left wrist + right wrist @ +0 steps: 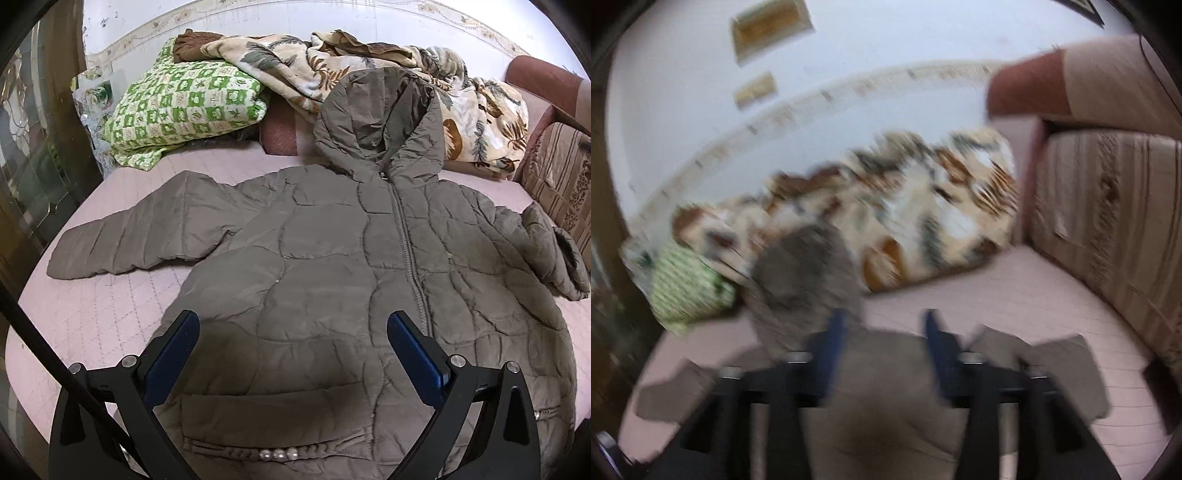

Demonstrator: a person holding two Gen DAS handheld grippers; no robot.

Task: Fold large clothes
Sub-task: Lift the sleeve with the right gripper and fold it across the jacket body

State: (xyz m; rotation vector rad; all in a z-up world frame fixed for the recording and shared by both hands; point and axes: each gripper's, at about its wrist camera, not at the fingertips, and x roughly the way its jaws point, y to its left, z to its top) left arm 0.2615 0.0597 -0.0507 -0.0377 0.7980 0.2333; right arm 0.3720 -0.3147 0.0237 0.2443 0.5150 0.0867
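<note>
A grey-brown quilted hooded jacket (332, 258) lies front-up on the pink bed (96, 314), zipper shut, hood toward the far side. Its left sleeve (129, 240) stretches out flat; its right sleeve (554, 254) is bunched near the cushion. My left gripper (293, 339) is open and empty, hovering over the jacket's lower front. In the blurred right wrist view the jacket (879, 406) lies below my right gripper (884, 332), which is open with nothing between its blue pads.
A green checked pillow (184, 107) and a leaf-print blanket (369, 74) are piled at the bed's far side. A striped cushion (557, 184) lines the right edge. A dark door frame (55, 147) stands at left. The wall is behind.
</note>
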